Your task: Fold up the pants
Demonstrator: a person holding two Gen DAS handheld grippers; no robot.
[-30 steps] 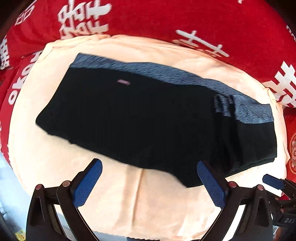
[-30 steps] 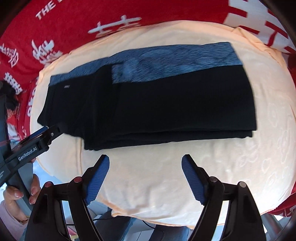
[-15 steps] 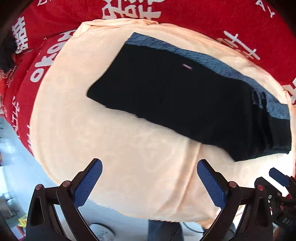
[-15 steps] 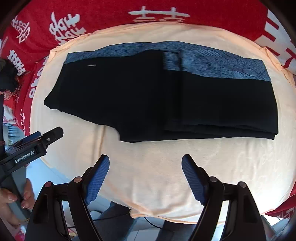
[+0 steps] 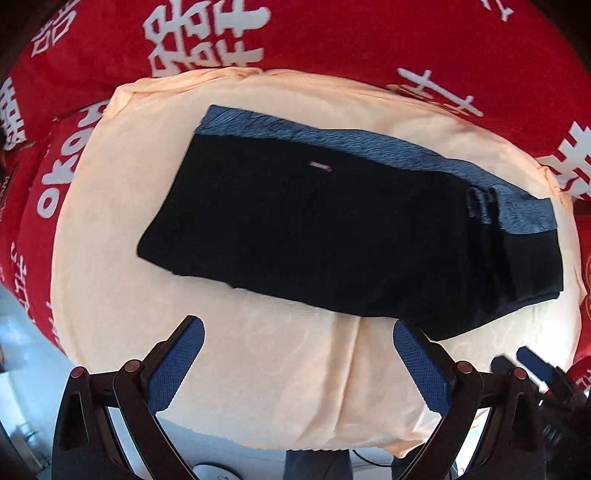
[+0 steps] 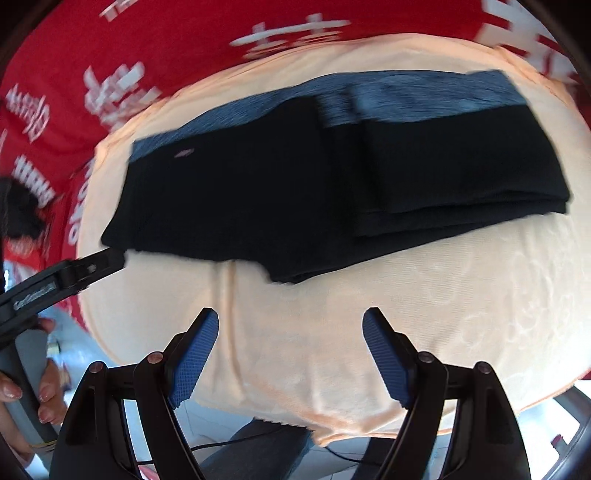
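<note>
Your one pair of black pants (image 5: 351, 236) lies folded on the peach cloth (image 5: 280, 376), with its blue-grey waistband (image 5: 391, 151) along the far edge and extra layers stacked at the right end. The peach cloth sits on a red cover printed with white characters (image 5: 295, 33).

Your left wrist view alone shows the small label (image 5: 320, 165) sharply, just below the waistband, and the tip of your right gripper (image 5: 532, 363) at the lower right. Your right wrist view, which is blurred, alone shows the stepped edges of the stacked layers (image 6: 461, 210), a hand (image 6: 44, 391) wrapped round a grey handle at the lower left, and your left gripper's finger (image 6: 92, 266) reaching in to meet the near left corner of the pants; whether it touches you cannot tell.

Your left gripper (image 5: 295, 365) hangs over bare peach cloth just short of the near edge of the pants, fingers spread wide, nothing between them. Your right gripper (image 6: 290, 354) does likewise, fingers spread and empty.

A broad strip of bare cloth runs between the pants and the near cloth edge, which drops off to the floor (image 5: 22, 369). Left of the pants more cloth lies open; the right end comes close to the cloth's border.

Count: one pair of pants, one peach cloth, two grippers, one hand seen.
</note>
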